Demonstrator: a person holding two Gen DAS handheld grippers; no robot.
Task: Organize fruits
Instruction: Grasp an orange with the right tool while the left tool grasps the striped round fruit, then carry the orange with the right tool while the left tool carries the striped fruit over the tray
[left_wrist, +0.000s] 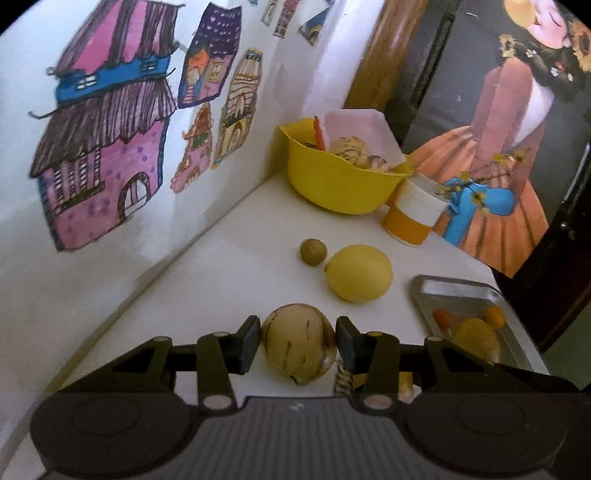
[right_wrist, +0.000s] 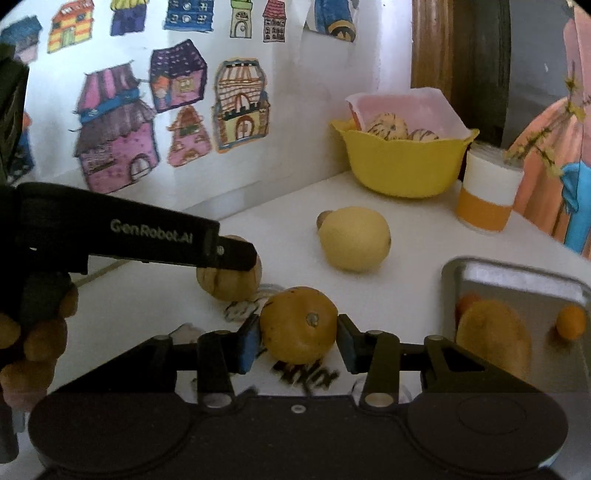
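Gripping: left gripper (left_wrist: 298, 341) on striped melon (left_wrist: 298, 343), right gripper (right_wrist: 298, 341) on orange fruit (right_wrist: 298, 325).

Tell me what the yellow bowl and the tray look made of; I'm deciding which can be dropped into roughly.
Yellow bowl: probably plastic, with an opaque, even colour, a soft sheen and a moulded wavy rim. Tray: likely metal, perhaps steel or aluminium, silver-grey with bright glare on its rolled rim and floor.

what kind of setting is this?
Likely a home corner, maybe a child's room: hand-drawn house cutouts stuck on the wall, a yellow bowl of fruit and a metal tray on a white table.
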